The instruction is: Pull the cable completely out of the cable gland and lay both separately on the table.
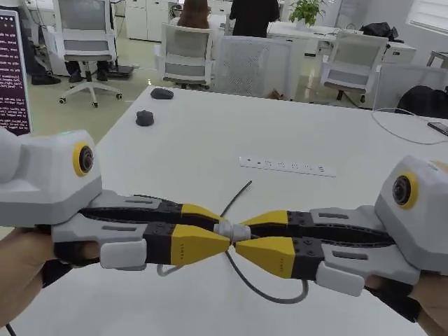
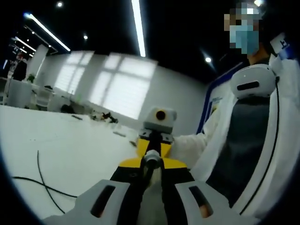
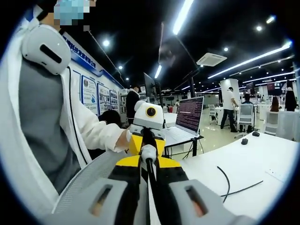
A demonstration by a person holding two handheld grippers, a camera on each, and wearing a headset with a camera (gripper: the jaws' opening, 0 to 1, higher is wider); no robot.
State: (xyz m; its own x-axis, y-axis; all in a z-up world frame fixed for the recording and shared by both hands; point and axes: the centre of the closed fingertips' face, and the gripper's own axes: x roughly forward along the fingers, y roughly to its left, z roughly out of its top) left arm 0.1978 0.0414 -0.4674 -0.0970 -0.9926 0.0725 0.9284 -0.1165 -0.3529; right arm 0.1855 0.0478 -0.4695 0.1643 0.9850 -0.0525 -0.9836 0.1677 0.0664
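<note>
The white cable gland (image 1: 225,228) sat at lower centre of the head view, above the white bench (image 1: 210,133), pinched in the tips of the left claw (image 1: 222,233), which was closed on it. The right claw (image 1: 239,235) met it tip to tip and was clamped shut on the dark cable (image 1: 238,196), which ran up toward frame centre and looped below the claws.

Ceiling strip lights (image 2: 138,26) glare brightly; windows (image 2: 122,89) blur, fisheye edges curve.
</note>
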